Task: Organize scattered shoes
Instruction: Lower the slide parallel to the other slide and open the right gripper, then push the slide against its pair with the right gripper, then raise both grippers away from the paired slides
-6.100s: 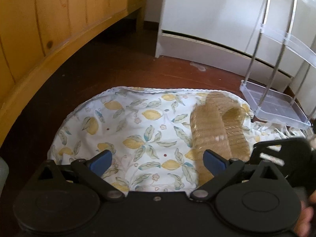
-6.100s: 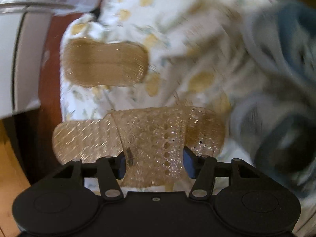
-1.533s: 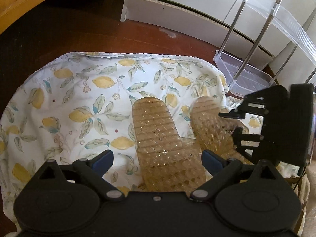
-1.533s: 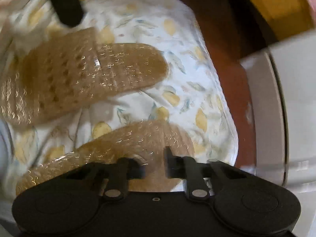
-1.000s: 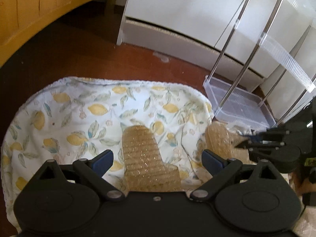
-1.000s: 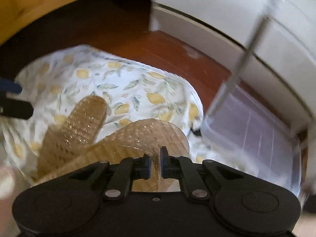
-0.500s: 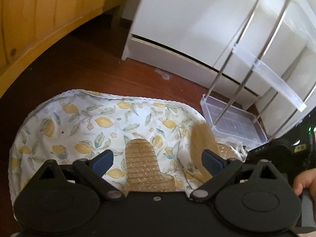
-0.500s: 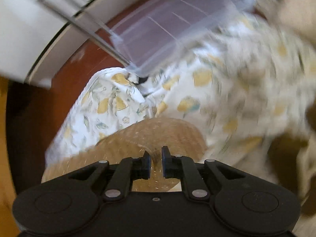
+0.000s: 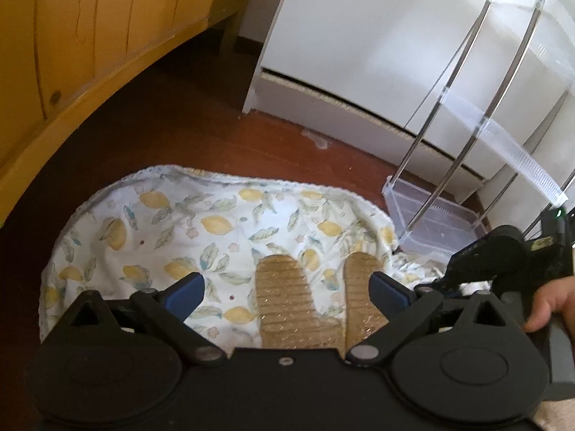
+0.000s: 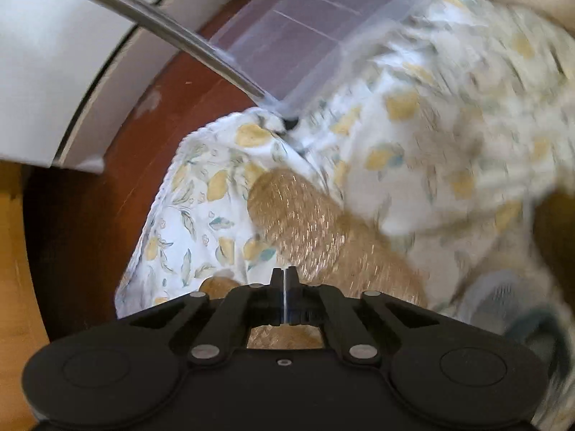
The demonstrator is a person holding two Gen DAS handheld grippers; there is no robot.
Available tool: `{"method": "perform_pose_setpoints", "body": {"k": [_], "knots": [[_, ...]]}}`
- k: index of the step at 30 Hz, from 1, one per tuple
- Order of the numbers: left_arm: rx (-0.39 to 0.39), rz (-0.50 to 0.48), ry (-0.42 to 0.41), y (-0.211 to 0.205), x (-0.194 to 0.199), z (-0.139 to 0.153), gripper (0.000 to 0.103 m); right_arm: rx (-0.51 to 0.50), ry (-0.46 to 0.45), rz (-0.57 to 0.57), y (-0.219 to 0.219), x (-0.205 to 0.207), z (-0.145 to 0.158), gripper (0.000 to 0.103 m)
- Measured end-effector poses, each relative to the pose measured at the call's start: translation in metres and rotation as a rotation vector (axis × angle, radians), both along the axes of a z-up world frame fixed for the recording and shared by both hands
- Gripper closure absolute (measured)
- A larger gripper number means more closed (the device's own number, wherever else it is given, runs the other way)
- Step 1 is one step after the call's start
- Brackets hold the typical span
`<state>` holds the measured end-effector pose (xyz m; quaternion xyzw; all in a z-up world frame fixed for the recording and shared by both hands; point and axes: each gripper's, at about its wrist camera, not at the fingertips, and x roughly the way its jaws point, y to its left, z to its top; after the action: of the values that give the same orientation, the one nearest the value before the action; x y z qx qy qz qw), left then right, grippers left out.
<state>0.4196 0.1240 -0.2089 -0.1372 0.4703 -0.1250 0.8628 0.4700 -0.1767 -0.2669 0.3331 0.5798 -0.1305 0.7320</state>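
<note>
The two amber slippers now lie side by side on the lemon-print cloth (image 9: pixel 187 230), toes pointing toward the white cabinet (image 9: pixel 359 54); half a second ago the right-hand one was still tilted up on edge in the right gripper's pinch, and a second and a half ago the pair sat crossed at an angle. In the left wrist view the left slipper (image 9: pixel 287 301) and the right slipper (image 9: pixel 363 287) are close together with a strip of cloth showing between them, both flat and soles down. They are translucent, honey-coloured plastic with a ribbed, glittering weave texture and rounded toes; their heels are hidden behind the gripper body. The left gripper (image 9: pixel 284 289) hovers over them with its blue-padded fingers spread wide, gripping nothing. The right gripper (image 10: pixel 284 278) has let go: its fingers are drawn nearly together with only a sliver of light between them and nothing in that gap, one slipper lying just ahead of the tips. From the left wrist camera a hand (image 9: pixel 551 305) is seen on the right gripper's handle at the right edge. Just past the cloth's corner stands the clear plastic shoe rack (image 9: pixel 431 215) on the reddish-brown floor (image 9: pixel 179 136), with yellow wooden furniture (image 9: pixel 90 36) to the left. The right wrist view is motion-blurred on its right side.
</note>
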Motion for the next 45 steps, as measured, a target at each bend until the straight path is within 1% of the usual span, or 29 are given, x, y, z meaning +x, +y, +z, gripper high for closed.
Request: {"method": "perform_pose_setpoints", "body": {"k": [1,2,3,6,7,10,13,14,15,16,18,20,21,24,28,31,37,40,43,45], "knots": [[0.002,-0.002,0.006,0.0,-0.002,-0.005,0.004,-0.038,-0.003,0.16,0.005,0.005,-0.001,0.059],[0.006,-0.003,0.011,-0.001,-0.004,-0.009,0.003,-0.069,-0.012,0.275,0.009,0.007,-0.003,0.033],[0.007,-0.005,0.015,-0.002,-0.006,-0.013,0.003,-0.087,-0.031,0.307,0.011,0.003,-0.008,0.026],[0.01,-0.018,0.036,-0.008,-0.016,-0.031,0.002,-0.139,-0.088,0.403,0.015,-0.01,-0.022,0.023],[0.012,-0.019,0.042,-0.009,-0.018,-0.035,0.002,-0.157,-0.107,0.435,0.017,-0.014,-0.027,0.018],[0.005,-0.028,0.054,-0.013,-0.03,-0.048,0.002,-0.208,-0.161,0.528,0.022,-0.026,-0.041,0.017],[0.001,-0.041,0.064,-0.018,-0.041,-0.064,0.002,-0.249,-0.194,0.585,0.033,-0.032,-0.059,0.015],[0.005,-0.049,0.068,-0.021,-0.041,-0.069,0.002,-0.256,-0.21,0.591,0.035,-0.034,-0.062,0.008],[0.011,-0.058,0.072,-0.024,-0.041,-0.073,0.002,-0.243,-0.228,0.586,0.036,-0.035,-0.065,0.002],[0.017,-0.068,0.076,-0.027,-0.041,-0.077,0.002,-0.233,-0.254,0.577,0.038,-0.035,-0.069,0.0],[0.027,-0.075,0.08,-0.031,-0.04,-0.081,0.002,-0.279,-0.248,0.587,0.042,-0.034,-0.073,0.0],[0.023,-0.073,0.079,-0.034,-0.04,-0.082,0.002,-0.357,-0.208,0.631,0.051,-0.029,-0.082,0.0],[0.021,-0.072,0.08,-0.034,-0.04,-0.083,0.002,-0.378,-0.19,0.641,0.053,-0.027,-0.086,0.0],[0.023,-0.069,0.09,-0.035,-0.041,-0.084,0.002,-0.343,-0.156,0.613,0.05,-0.023,-0.099,0.001],[0.025,-0.072,0.098,-0.036,-0.041,-0.085,0.002,-0.332,-0.184,0.637,0.051,-0.028,-0.096,0.008],[0.03,-0.079,0.096,-0.033,-0.043,-0.084,0.002,-0.324,-0.206,0.655,0.052,-0.031,-0.094,0.01],[0.012,-0.041,0.111,-0.026,-0.046,-0.086,0.002,-0.308,-0.248,0.69,0.054,-0.038,-0.09,0.01],[0.02,-0.048,0.117,-0.027,-0.048,-0.086,0.002,-0.3,-0.27,0.708,0.055,-0.042,-0.088,0.009],[0.026,-0.053,0.121,-0.028,-0.048,-0.082,0.002,-0.26,-0.241,0.689,0.051,-0.036,-0.094,0.007],[0.034,-0.054,0.123,-0.031,-0.047,-0.079,0.002,-0.26,-0.235,0.688,0.05,-0.037,-0.094,0.007]]}}
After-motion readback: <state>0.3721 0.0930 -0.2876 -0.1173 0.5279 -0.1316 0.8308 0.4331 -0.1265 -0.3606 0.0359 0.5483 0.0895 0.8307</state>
